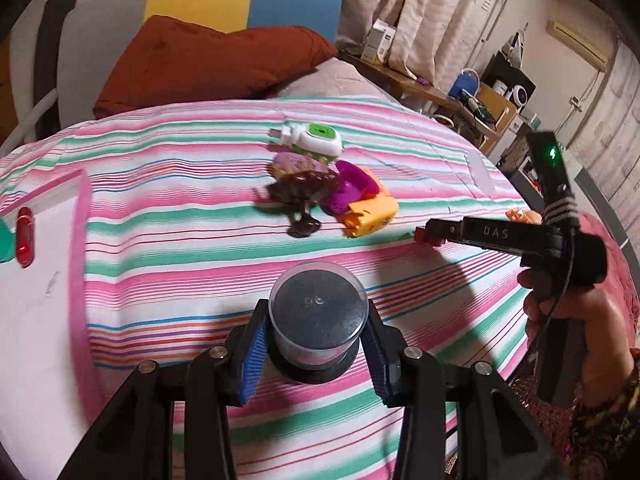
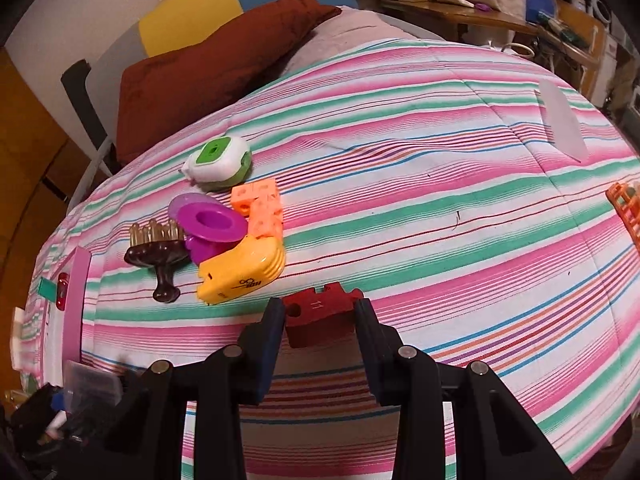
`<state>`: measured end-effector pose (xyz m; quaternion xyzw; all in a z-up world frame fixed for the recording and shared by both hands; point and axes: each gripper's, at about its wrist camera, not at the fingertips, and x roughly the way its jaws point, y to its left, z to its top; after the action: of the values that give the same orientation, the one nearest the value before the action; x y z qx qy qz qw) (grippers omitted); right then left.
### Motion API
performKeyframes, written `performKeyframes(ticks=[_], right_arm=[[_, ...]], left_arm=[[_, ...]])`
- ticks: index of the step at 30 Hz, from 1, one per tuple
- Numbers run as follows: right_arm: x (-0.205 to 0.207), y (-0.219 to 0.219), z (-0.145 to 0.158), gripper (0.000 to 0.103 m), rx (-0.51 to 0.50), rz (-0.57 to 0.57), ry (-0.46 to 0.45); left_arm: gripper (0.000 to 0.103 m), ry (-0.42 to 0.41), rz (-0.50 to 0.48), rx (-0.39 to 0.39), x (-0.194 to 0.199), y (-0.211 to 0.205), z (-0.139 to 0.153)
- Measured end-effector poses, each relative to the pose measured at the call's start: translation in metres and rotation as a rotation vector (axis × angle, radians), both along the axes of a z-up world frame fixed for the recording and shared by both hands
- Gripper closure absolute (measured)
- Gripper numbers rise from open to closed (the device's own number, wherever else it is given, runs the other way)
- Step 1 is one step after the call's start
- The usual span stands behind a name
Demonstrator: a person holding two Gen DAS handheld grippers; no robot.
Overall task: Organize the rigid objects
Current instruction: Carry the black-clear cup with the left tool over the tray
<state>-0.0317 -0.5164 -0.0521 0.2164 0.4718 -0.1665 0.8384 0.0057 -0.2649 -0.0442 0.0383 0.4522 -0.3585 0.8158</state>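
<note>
Left wrist view: left gripper (image 1: 316, 354) clamps a clear-lidded round black container (image 1: 318, 320), jaws wide. Right gripper (image 2: 320, 328) pinches a dark red notched block (image 2: 320, 318), jaws fairly narrow. Sorting looks partway: a pile (image 2: 224, 228) of comb, purple spool, yellow and orange pieces, green-white gadget lies untouched far left on the striped bedspread (image 2: 440, 200). White tray (image 1: 44, 280) at left holds a few items.

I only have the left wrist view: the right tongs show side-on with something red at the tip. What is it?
Observer: A dark red notched block marked 11, clamped between the right tongs.
Operator: Anything hidden behind the yellow piece in the pile?
Observer: Yes, an orange block of joined cubes, touching the yellow piece.
Operator: What's the orange thing past the right hand?
Observer: An orange lattice basket at the bedspread's edge.
</note>
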Motion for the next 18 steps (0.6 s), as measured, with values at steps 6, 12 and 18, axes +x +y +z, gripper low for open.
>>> performKeyframes(ticks=[6,12,18], right_arm=[[0.004,0.014,0.004,0.066,-0.030,0.044,-0.027],[0.007,0.026,0.009,0.066,-0.054,0.084,-0.058],[0.007,0.039,0.008,0.066,-0.008,0.106,-0.086]], left_arm=[[0.059,-0.005,0.069,-0.043,0.009,0.042,0.012],[0.059,-0.010,0.147,-0.081,0.019,0.084,0.020],[0.059,-0.016,0.250,-0.113,0.034,0.130,0.023]])
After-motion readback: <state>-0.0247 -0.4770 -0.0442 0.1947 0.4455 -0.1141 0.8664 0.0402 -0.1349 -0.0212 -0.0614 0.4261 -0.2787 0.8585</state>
